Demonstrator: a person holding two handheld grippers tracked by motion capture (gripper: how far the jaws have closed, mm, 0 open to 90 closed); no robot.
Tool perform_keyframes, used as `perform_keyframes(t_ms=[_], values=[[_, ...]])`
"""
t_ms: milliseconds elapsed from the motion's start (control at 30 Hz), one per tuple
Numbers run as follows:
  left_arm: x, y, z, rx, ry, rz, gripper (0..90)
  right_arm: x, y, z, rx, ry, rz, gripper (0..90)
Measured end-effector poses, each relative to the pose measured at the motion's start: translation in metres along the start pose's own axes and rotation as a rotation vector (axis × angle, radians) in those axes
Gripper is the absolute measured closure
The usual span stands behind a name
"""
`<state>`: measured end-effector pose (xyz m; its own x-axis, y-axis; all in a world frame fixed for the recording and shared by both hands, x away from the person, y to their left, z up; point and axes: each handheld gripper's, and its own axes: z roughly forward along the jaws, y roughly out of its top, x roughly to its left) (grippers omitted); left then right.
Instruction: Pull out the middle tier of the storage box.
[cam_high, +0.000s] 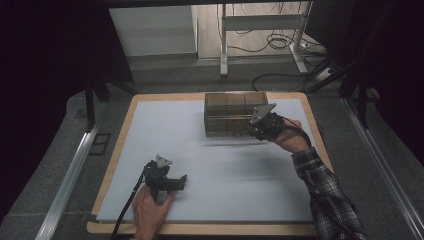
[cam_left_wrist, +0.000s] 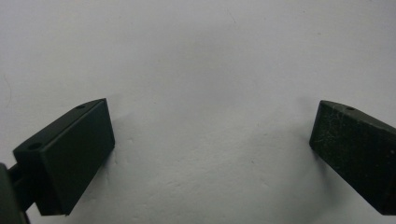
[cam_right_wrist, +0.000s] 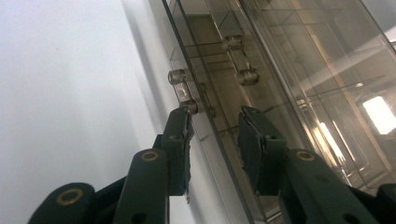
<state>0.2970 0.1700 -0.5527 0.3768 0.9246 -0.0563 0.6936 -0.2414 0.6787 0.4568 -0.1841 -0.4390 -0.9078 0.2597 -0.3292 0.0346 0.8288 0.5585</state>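
1. Here, a clear brownish box (cam_high: 234, 114) with inner dividers stands on the far part of a white sheet (cam_high: 210, 165), right of the sheet's middle.
2. The sheet covers a wooden board (cam_high: 120, 137), whose edge shows around it.
3. The right gripper (cam_high: 255, 131) is at the box's near right corner, held by the right hand (cam_high: 289, 136); a plaid sleeve (cam_high: 325, 192) runs back from it to the bottom right.
4. In the right gripper view, the gripper (cam_right_wrist: 214, 137) points along the box's front wall (cam_right_wrist: 261, 60), which carries two small clear handles.
5. The near handle (cam_right_wrist: 183, 91) lies just ahead of the left pad's tip; the far handle (cam_right_wrist: 240, 58) sits further up the wall.
6. The jaws stand partly open, one on each side of a thin clear panel edge. A gap shows beside each pad, so they do not press on it.
7. Whether the left pad's tip touches the near handle, I cannot tell.
8. The left gripper (cam_high: 167, 181) rests low over the near left part of the sheet, well apart from the box, with the left hand (cam_high: 149, 210) behind it.
9. In the left gripper view, its two black pads (cam_left_wrist: 74, 154) stand wide apart over the bare sheet (cam_left_wrist: 201, 70), with nothing between them.
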Motion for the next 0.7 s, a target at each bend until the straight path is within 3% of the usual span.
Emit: perform_keyframes(t_ms=[300,333,533,700], values=[[0.0,0.0,0.0,0.0,0.0,0.0,0.0,-0.017,-0.009,0.003,0.027,0.078,0.0,68.1],[0.0,0.0,0.0,0.0,0.0,0.0,0.0,-0.02,-0.012,0.006,0.043,0.102,-0.012,69.3],[0.0,0.0,0.0,0.004,0.0,0.004,0.0,-0.027,-0.016,0.014,0.064,0.132,-0.049,72.4],[0.0,0.0,0.0,0.004,0.0,0.004,0.0,-0.032,-0.016,0.023,0.078,0.195,-0.07,74.9]])
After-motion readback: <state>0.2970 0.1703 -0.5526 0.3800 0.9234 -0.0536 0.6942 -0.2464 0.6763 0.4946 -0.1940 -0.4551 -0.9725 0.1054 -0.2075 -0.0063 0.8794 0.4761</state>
